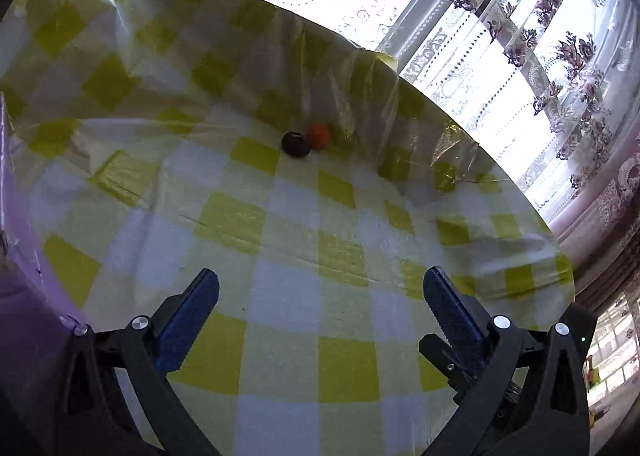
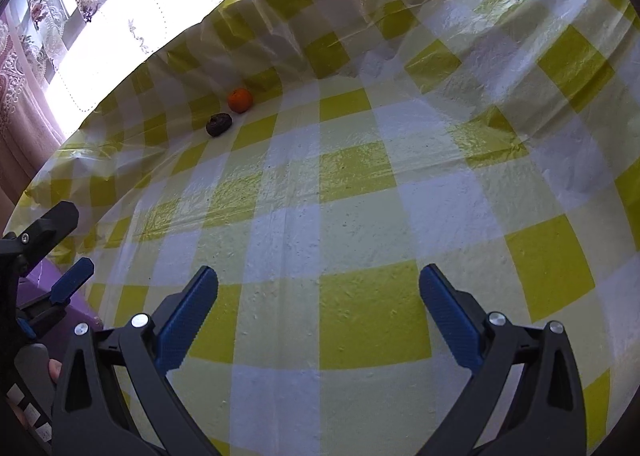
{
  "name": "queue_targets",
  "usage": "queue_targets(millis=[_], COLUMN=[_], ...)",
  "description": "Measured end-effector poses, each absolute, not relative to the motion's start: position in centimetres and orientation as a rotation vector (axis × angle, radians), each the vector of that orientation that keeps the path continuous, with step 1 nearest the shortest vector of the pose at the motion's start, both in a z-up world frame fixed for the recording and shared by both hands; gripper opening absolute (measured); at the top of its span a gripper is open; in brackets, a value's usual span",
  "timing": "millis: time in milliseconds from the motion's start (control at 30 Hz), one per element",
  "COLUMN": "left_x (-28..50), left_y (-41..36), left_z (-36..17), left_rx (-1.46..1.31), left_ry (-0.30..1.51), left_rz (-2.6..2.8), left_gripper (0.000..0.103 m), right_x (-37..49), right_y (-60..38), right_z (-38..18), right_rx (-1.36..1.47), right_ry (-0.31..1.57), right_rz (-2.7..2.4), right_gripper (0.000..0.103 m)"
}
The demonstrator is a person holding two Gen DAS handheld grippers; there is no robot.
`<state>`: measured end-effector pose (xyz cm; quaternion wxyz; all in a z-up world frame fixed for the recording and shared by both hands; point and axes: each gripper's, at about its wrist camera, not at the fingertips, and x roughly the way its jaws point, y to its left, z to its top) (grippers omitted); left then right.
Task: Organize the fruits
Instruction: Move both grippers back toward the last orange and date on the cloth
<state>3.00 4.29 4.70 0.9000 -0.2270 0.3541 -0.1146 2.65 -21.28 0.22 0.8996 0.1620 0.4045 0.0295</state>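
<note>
Two fruits: we see an orange fruit (image 2: pixel 240 100) and a dark fruit (image 2: pixel 219 124) on the checked tablecloth (image 2: pixel 360 216), near its far edge, by the curtained window (image 1: pixel 540 56).
Relation: in the left wrist view the dark fruit (image 1: pixel 296 144) seems to touch the orange fruit (image 1: pixel 319 136); in the right wrist view a narrow gap shows, so we cannot tell whether they are in contact.
Left gripper (image 1: pixel 320 288): jaws spread wide, nothing between them, well apart from both fruits.
Right gripper (image 2: pixel 318 286): likewise spread and empty, well short of the fruits; the left gripper (image 2: pixel 66 252) shows at this view's left margin.
Handling, orange fruit: we judge it light, round and fairly firm, prone to roll on the glossy cloth; we would take it across its widest girth with gentle closure.
Handling, dark fruit: squat, with a puckered top; its firmness is unclear, so we would treat it as soft and grip its sides, not the top.
Destination: no bowl or tray is visible in either view.
Step in hand: we judge the task to be at its approach stage, no fruit yet taken.
</note>
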Motion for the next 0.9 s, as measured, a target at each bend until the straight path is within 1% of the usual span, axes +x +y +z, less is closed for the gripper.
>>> queue_targets(millis=[267,367,433,567,733,900], left_x=[6.8,7.4,7.8,7.8,7.8,7.6], left_y=[3.7,3.6,3.5,2.9,3.3,3.5], left_z=[1.3,1.5,1.1,1.0,0.9,0.9], left_rx=[-0.415,-0.362,-0.347,-0.306,-0.335,-0.351], left_ry=[0.850,0.837,0.859,0.853,0.836,0.827], left_rz=[-0.142,-0.122,-0.124,-0.102,-0.109,-0.114], left_gripper=[0.099,0.099,0.099,0.099,0.099,0.099], right_x=[6.1,7.8,8.9,11.6,15.7,18.1], right_y=[-21.5,-22.2,-22.0,-20.2,-16.9,-14.8], right_z=[0.2,0.0,0.1,0.5,0.2,0.0], right_rx=[0.274,0.298,0.298,0.273,0.231,0.195], right_ry=[0.879,0.897,0.904,0.932,0.970,0.933], right_rz=[0.026,0.008,0.007,0.030,0.072,0.077], right_gripper=[0.101,0.101,0.101,0.101,0.101,0.101])
